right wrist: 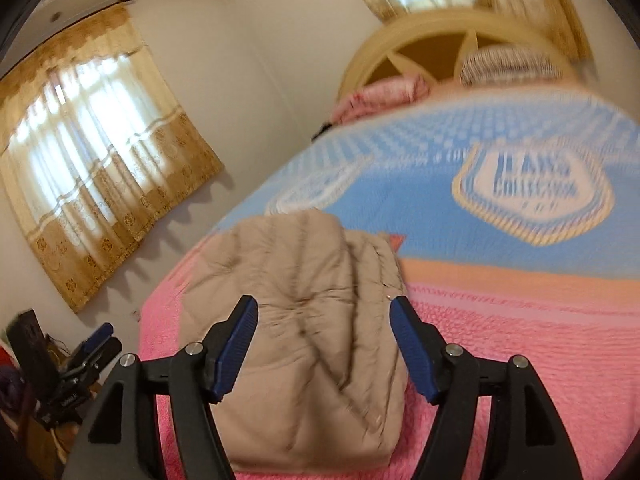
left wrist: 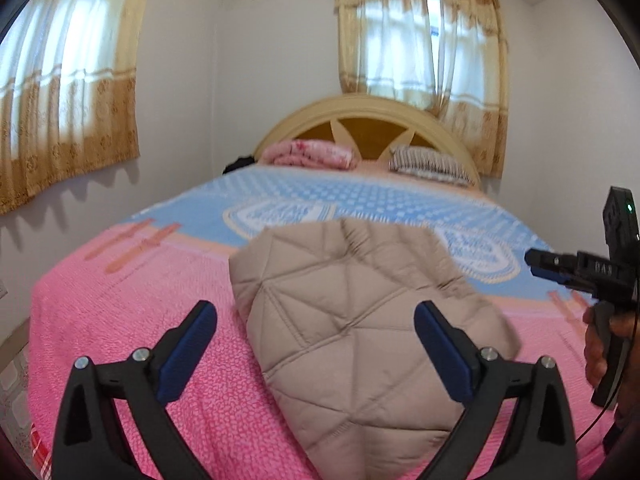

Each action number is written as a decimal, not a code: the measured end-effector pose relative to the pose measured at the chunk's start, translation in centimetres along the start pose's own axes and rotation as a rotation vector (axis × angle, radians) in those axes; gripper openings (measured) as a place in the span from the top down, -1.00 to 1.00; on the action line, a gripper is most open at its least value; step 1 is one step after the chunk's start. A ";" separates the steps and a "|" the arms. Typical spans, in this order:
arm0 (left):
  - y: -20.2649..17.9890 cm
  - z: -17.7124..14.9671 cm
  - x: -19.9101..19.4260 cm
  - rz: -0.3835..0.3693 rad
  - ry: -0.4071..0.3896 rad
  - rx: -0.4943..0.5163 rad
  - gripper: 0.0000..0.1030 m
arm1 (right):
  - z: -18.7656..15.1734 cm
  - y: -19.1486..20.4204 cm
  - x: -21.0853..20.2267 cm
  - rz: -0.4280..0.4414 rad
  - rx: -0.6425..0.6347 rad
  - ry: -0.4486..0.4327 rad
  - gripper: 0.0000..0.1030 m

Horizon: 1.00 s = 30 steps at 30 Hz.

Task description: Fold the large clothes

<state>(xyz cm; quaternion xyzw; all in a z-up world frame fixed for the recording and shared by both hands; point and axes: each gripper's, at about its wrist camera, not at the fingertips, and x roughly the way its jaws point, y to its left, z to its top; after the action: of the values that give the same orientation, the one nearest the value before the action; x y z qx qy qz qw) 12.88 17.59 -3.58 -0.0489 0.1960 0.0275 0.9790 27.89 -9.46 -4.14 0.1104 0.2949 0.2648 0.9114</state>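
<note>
A beige quilted jacket (left wrist: 352, 320) lies folded in a compact bundle on the pink end of the bed; it also shows in the right wrist view (right wrist: 304, 312). My left gripper (left wrist: 316, 314) is open and empty, held just above the jacket's near part. My right gripper (right wrist: 324, 310) is open and empty, also over the jacket. The right gripper also shows at the right edge of the left wrist view (left wrist: 538, 262), held by a hand. The left gripper shows at the lower left of the right wrist view (right wrist: 102, 338).
The bed has a pink and blue bedspread (left wrist: 120, 304) and a cream headboard (left wrist: 372, 120). A folded pink blanket (left wrist: 308, 154) and a striped pillow (left wrist: 428, 164) lie at the head. Curtained windows (left wrist: 68, 92) are on the walls.
</note>
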 end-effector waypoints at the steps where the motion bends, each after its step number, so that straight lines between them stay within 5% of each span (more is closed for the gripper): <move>1: -0.1 0.2 -0.8 -0.002 -0.015 -0.003 -0.99 | -0.2 0.7 -1.0 -0.001 -0.021 -0.013 -0.39; 13: -1.5 1.9 -4.2 -0.037 -0.111 -0.003 -1.00 | -2.8 6.9 -8.1 -0.005 -0.131 -0.120 -0.43; 30: -1.5 1.9 -4.8 -0.031 -0.148 0.003 -1.00 | -3.0 8.1 -9.0 0.001 -0.155 -0.131 -0.45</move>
<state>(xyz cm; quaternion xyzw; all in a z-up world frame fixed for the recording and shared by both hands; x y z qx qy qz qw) 9.30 16.17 0.17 -0.0486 0.1223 0.0154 0.9912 16.54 -7.51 0.62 0.0568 0.2131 0.2796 0.9344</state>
